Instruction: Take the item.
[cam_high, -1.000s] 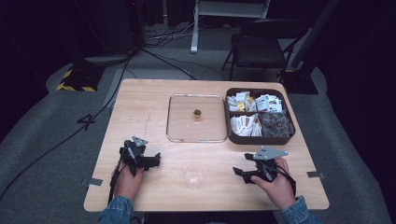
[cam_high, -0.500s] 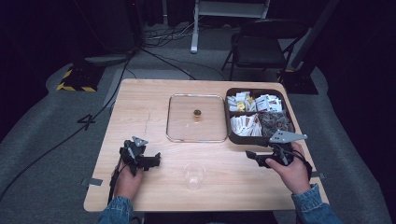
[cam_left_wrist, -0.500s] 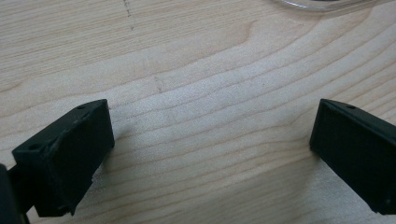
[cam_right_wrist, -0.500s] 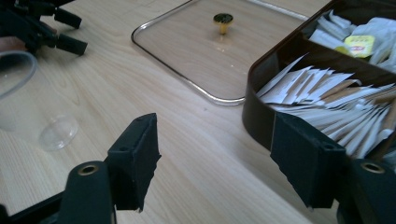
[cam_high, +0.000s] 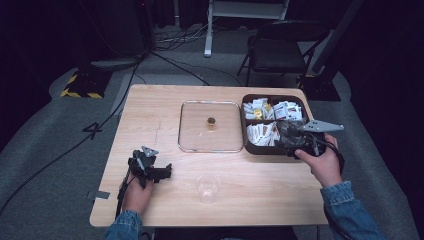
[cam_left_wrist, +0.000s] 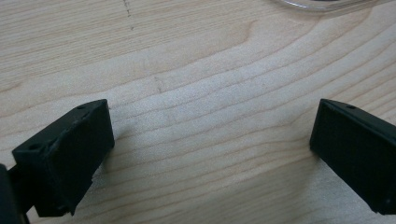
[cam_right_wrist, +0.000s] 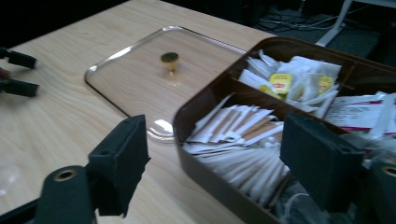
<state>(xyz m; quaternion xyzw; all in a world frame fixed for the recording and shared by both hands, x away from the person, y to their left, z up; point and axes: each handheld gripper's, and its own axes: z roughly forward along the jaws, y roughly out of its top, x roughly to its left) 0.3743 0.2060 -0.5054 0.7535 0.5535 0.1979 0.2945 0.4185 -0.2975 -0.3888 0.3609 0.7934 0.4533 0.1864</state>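
Packets of sugar and tea (cam_high: 265, 134) fill the brown compartment box (cam_high: 248, 148) at right of centre in the high view, and the right gripper (cam_high: 283, 136) hovers over its lower right corner, jaws having just opened wider with nothing between them; the left gripper (cam_high: 167, 171) lies at lower left on the table (cam_high: 150, 107), jaws parted and empty. Risk, as I judge it: the packets overlap tightly, so a closing pinch could lift several; a low jaw could catch the box wall and shove it against the glass lid (cam_high: 210, 126) beside it.
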